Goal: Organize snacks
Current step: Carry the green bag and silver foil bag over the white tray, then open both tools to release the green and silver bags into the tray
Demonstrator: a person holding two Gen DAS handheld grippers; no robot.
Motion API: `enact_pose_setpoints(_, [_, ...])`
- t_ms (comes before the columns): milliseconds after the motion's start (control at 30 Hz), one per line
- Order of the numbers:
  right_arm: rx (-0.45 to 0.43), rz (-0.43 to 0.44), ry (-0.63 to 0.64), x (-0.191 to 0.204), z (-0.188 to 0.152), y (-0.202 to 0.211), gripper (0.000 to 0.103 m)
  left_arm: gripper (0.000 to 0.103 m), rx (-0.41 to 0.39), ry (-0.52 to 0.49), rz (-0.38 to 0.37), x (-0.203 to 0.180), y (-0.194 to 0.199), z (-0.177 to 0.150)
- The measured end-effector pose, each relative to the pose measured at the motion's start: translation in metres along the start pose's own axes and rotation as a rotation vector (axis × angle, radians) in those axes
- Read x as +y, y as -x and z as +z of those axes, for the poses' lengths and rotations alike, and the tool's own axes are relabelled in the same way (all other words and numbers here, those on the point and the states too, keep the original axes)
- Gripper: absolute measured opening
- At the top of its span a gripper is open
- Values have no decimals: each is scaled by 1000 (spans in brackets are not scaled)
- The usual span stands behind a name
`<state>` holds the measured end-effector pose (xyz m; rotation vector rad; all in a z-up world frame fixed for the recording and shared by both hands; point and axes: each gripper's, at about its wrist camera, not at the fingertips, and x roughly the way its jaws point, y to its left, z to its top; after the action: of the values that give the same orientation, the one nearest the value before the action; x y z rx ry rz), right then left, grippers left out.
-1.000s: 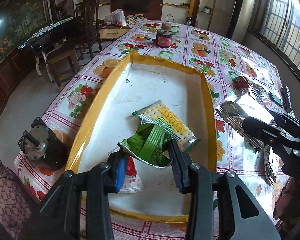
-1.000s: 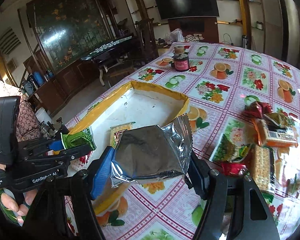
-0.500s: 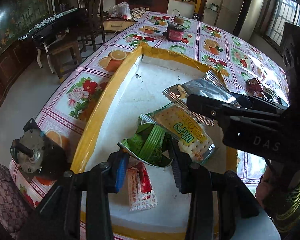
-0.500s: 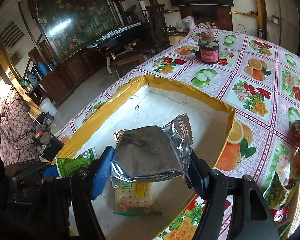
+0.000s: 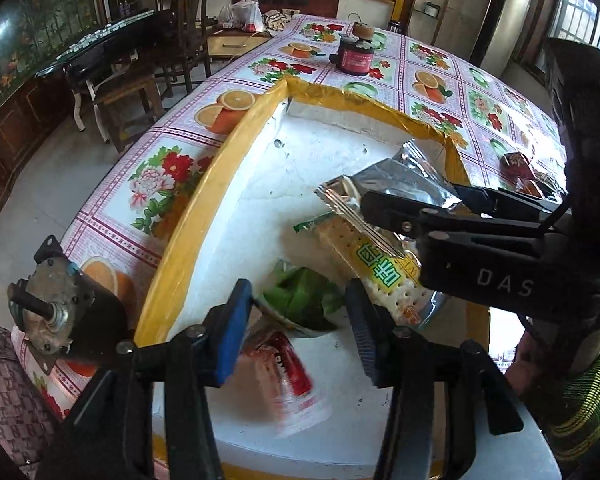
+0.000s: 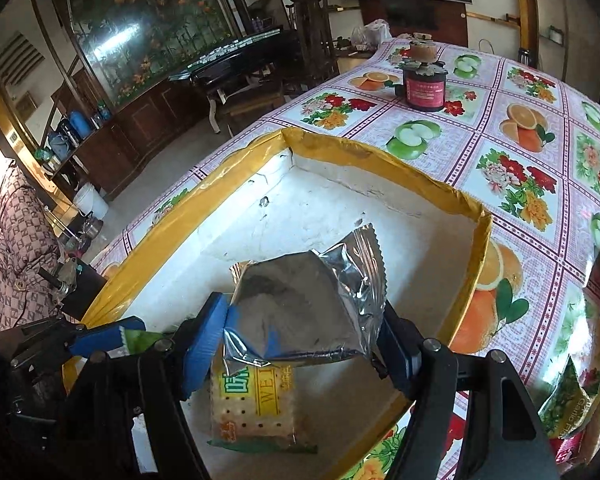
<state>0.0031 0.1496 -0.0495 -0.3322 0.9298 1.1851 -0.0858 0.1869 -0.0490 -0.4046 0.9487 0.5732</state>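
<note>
At the far left of my left-wrist view, about nine o'clock, a small electric motor (image 5: 60,312) sits on the worktop (image 5: 432,64) just outside the yellow-edged foam tray (image 5: 188,216). My left tool (image 5: 296,320) hangs low over the near end of that tray with its blue pads spread; the green snack packet (image 5: 300,300) lies between them at about twelve o'clock, and I judge it loose, not pinched. A blurred red-and-white packet (image 5: 292,376) lies on the tray floor beneath it, toward six o'clock.

To the right, at about two o'clock from the left tool, the cracker pack (image 5: 376,268) lies flat on the tray floor, its long axis running from ten o'clock toward four o'clock in that view. My right tool (image 6: 304,336) is above it, pinching the silver foil packet (image 6: 308,304) between its pads, the foil bulging out past both pads and its crimped edge pointing toward one o'clock. From the right wrist, the foil packet hangs directly over the crackers (image 6: 256,404), inside the tray walls and clear of the yellow rim (image 6: 380,156).

That is the relation my next move turns on: the packet is already over the tray floor, so it seems to me the right tool only has to lower and spread. It would land on the crackers unless I nudge it toward twelve o'clock, where bare white floor shows.

Farther right, on the worktop outside the tray at three to four o'clock, more snack packets (image 6: 572,400) wait, nearer my right tool than my left. A red jar (image 6: 424,88) stands well apart at the far end.
</note>
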Motion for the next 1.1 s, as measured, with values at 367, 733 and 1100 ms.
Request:
enact_pose_setpoints(367, [-86, -8, -34, -10, -11, 54, 75, 68, -55, -10, 3, -7, 27, -2])
enact_pose_setpoints(733, [-120, -57, -99, -35, -36, 96, 77, 73, -87, -18, 12, -24, 42, 8])
enact_pose_setpoints(1100, [-192, -133, -139, -61, -85, 156, 79, 78, -134, -52, -25, -59, 66, 4])
